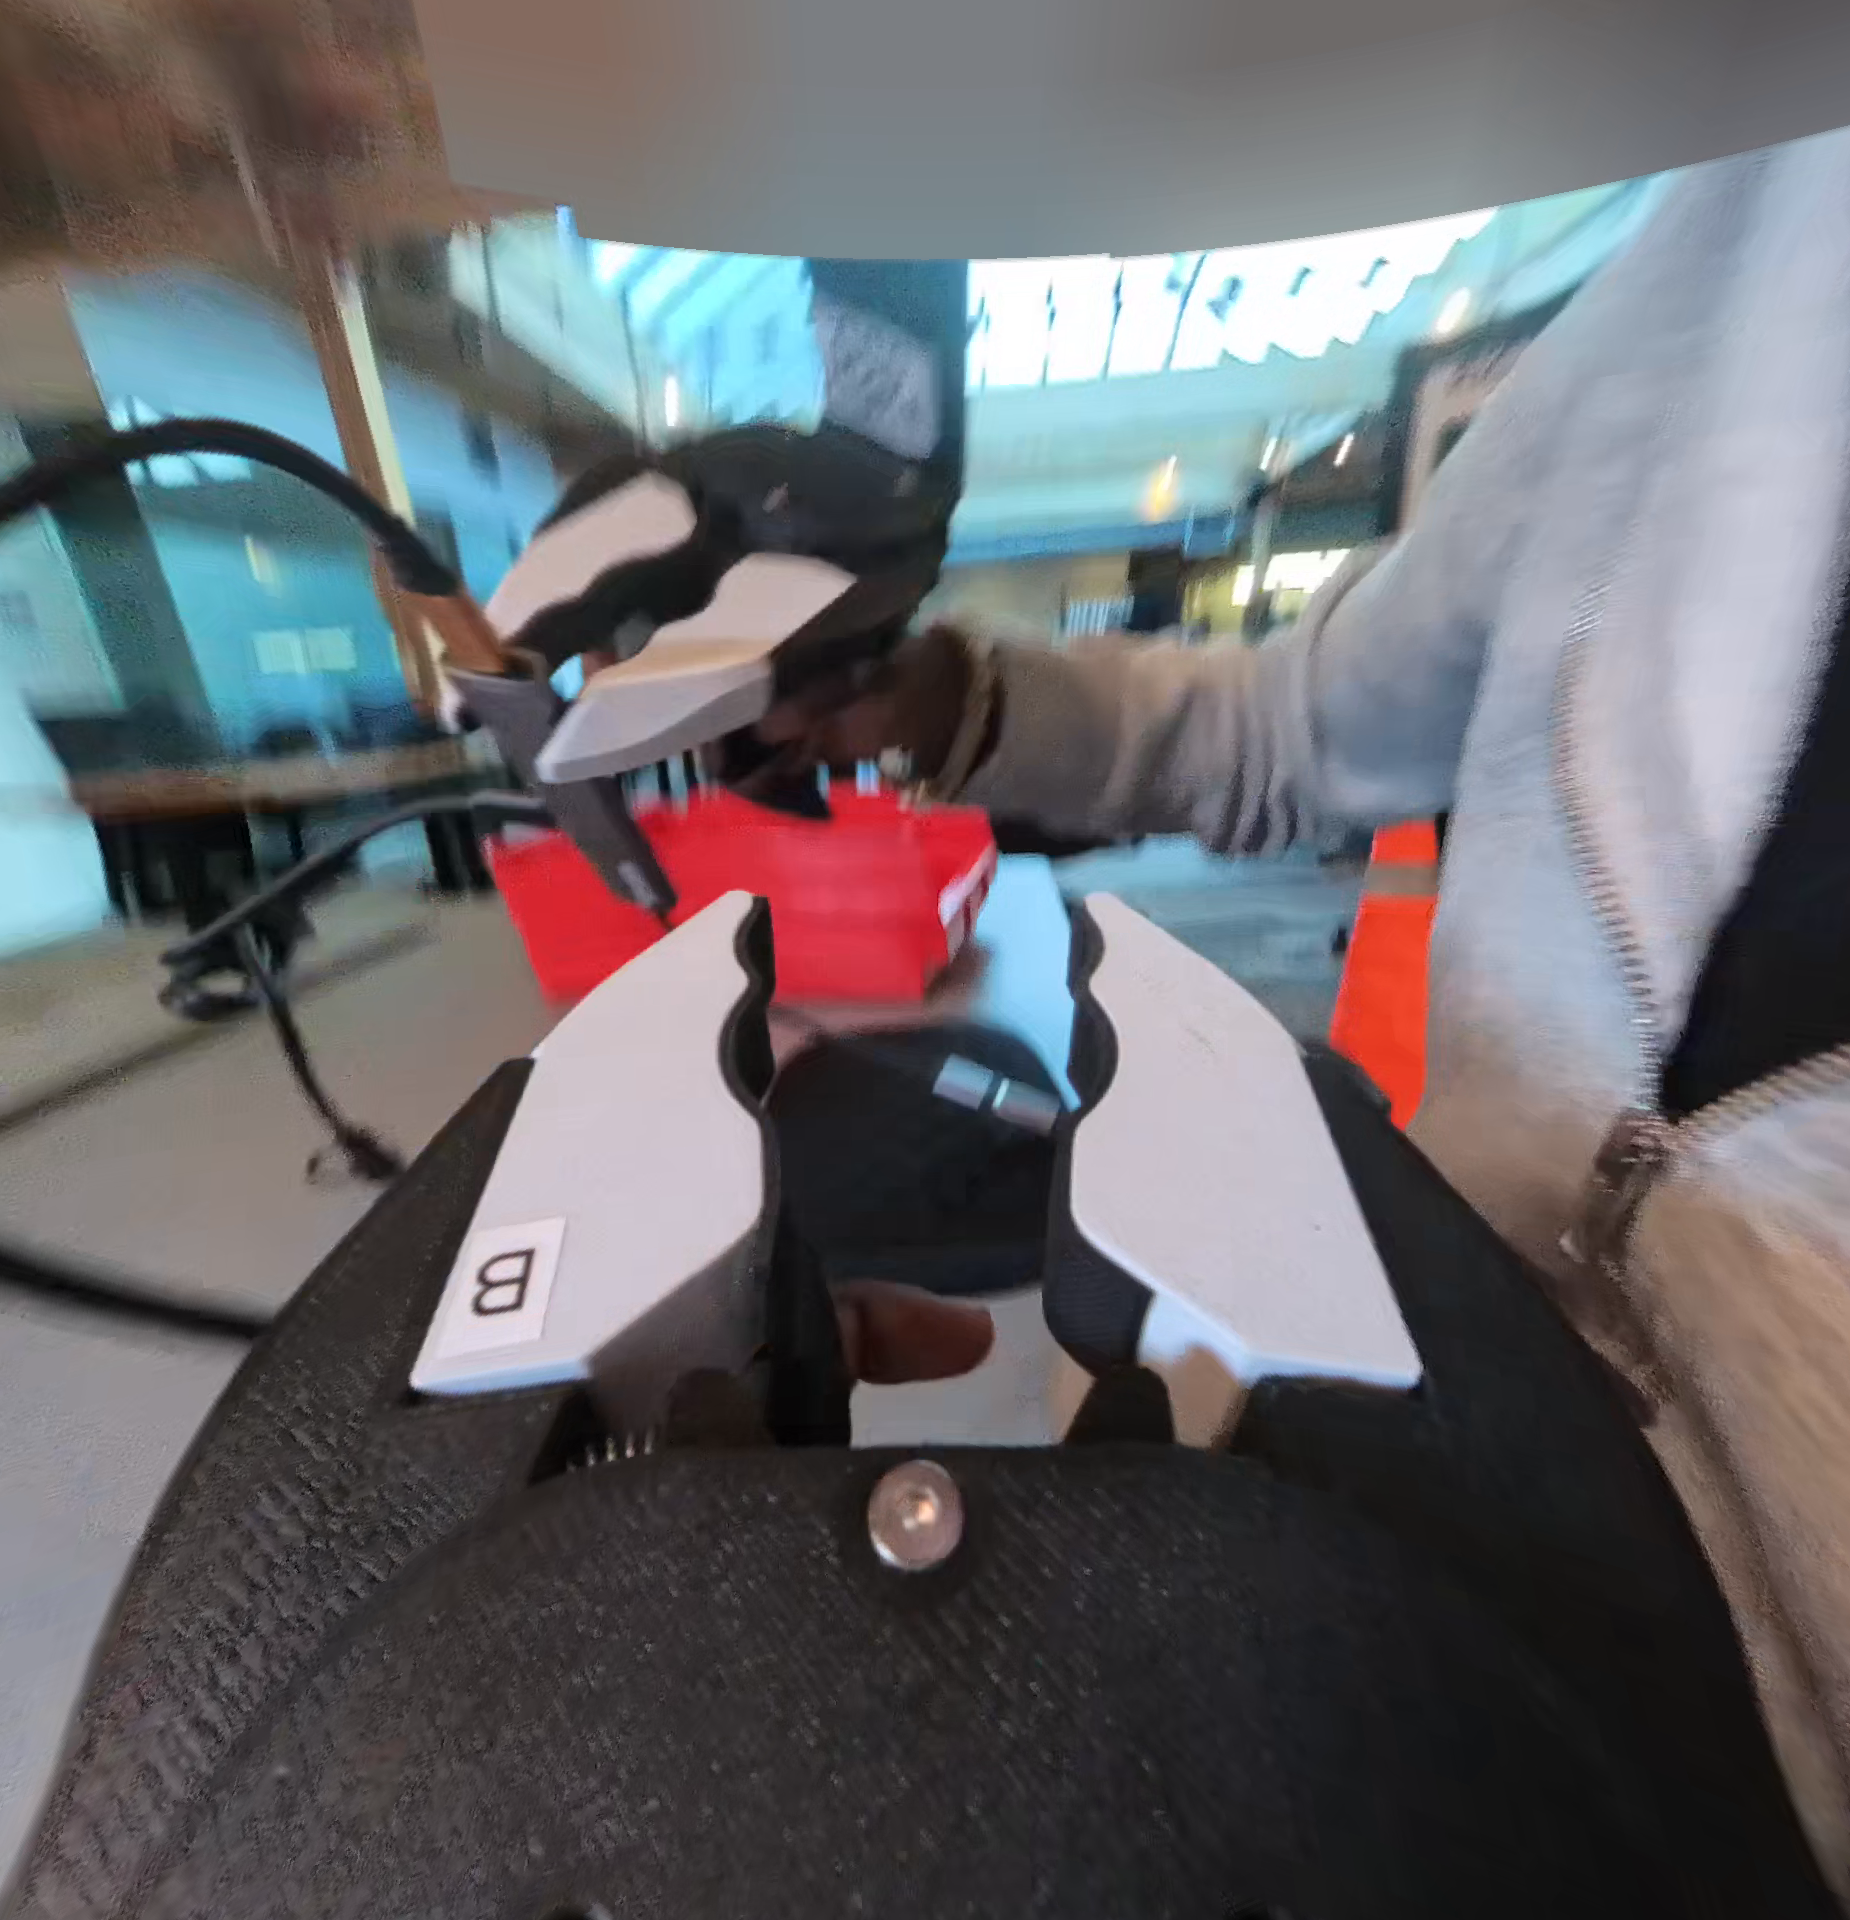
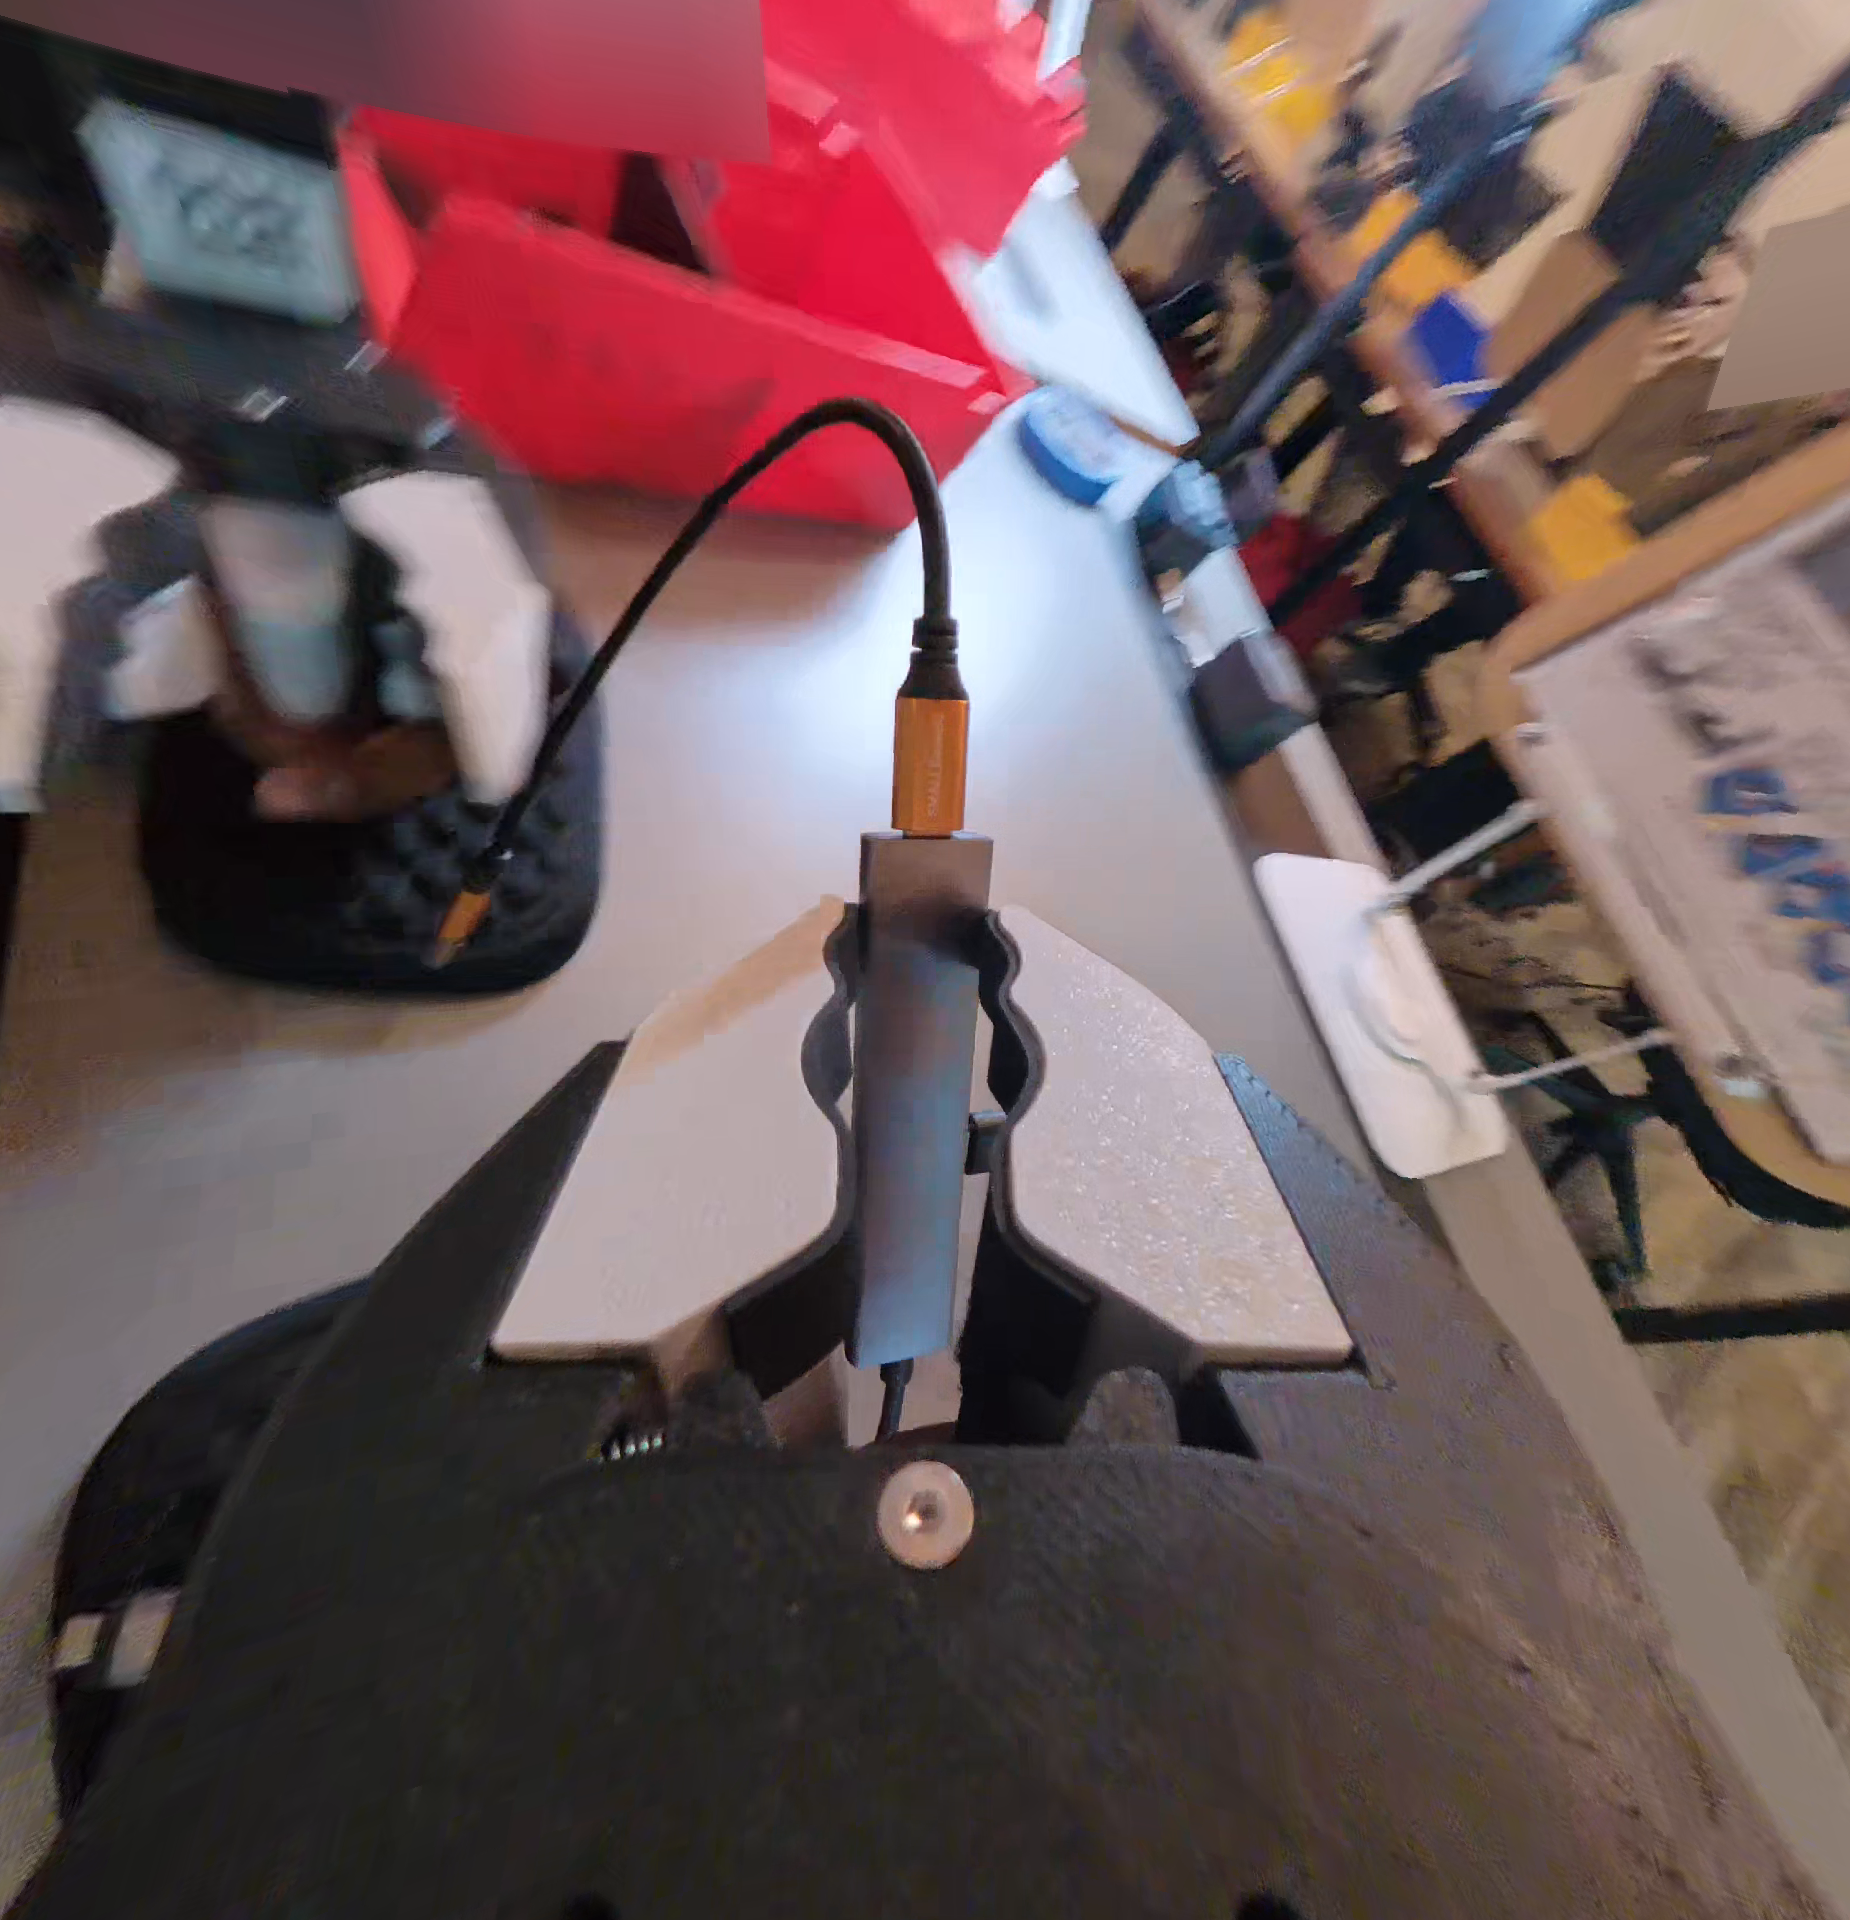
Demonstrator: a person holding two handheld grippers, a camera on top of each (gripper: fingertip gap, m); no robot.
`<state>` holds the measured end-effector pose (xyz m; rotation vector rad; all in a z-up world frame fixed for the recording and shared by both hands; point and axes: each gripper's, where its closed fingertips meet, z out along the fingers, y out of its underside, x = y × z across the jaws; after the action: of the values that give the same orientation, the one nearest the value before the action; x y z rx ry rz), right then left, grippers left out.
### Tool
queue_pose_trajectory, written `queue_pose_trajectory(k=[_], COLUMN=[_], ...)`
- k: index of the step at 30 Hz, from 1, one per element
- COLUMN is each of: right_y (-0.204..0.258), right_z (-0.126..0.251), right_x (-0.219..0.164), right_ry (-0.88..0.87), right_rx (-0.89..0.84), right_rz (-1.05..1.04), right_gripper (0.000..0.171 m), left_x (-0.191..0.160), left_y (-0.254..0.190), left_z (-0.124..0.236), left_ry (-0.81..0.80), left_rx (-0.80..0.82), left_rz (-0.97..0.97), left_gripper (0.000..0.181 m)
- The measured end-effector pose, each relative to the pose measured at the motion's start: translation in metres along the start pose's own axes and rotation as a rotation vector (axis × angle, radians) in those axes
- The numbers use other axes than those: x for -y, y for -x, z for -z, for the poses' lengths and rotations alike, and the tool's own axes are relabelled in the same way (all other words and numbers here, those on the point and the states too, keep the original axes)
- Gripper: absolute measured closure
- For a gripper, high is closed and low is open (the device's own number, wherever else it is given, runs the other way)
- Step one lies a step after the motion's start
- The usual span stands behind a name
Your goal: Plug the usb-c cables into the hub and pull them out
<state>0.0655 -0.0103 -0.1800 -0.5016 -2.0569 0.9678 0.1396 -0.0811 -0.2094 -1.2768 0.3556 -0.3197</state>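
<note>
My right gripper (image 2: 921,914) is shut on a slim grey hub (image 2: 913,1122) that points forward. An orange usb-c plug (image 2: 929,769) sits in the hub's front end. Its black cable (image 2: 692,540) arcs left to a second orange plug (image 2: 464,914) that lies on a black foam pad (image 2: 370,883). My left gripper (image 1: 921,920) is open and empty above that pad (image 1: 900,1164), where a small grey connector (image 1: 994,1091) lies. In the left wrist view the right gripper (image 1: 526,691) holds the hub (image 1: 578,800) tilted down above the table.
Red bins (image 2: 640,353) stand behind the pad and also show in the left wrist view (image 1: 796,894). A person's grey sleeve (image 1: 1264,727) reaches in from the right. Another black cable (image 1: 277,914) lies on the table's left. A white pad (image 2: 1378,1018) sits at the table's right edge.
</note>
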Motion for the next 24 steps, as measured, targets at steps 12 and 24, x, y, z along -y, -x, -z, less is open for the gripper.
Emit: queue_pose_trajectory(k=[12,24], right_y=[-0.137,-0.173], right_z=[0.16,0.304], right_x=[0.093,0.033], right_ry=[-0.501,-0.727], right_rx=[-0.576,-0.509], right_rz=[-0.185,-0.632], right_gripper=[0.149,0.15], left_x=[0.045,0.019], left_y=[-0.001,-0.002], left_z=[0.028,0.012], left_ry=[-0.325,-0.161], left_rx=[-0.014,0.019], left_rz=[0.05,-0.023], left_gripper=[0.131,0.132])
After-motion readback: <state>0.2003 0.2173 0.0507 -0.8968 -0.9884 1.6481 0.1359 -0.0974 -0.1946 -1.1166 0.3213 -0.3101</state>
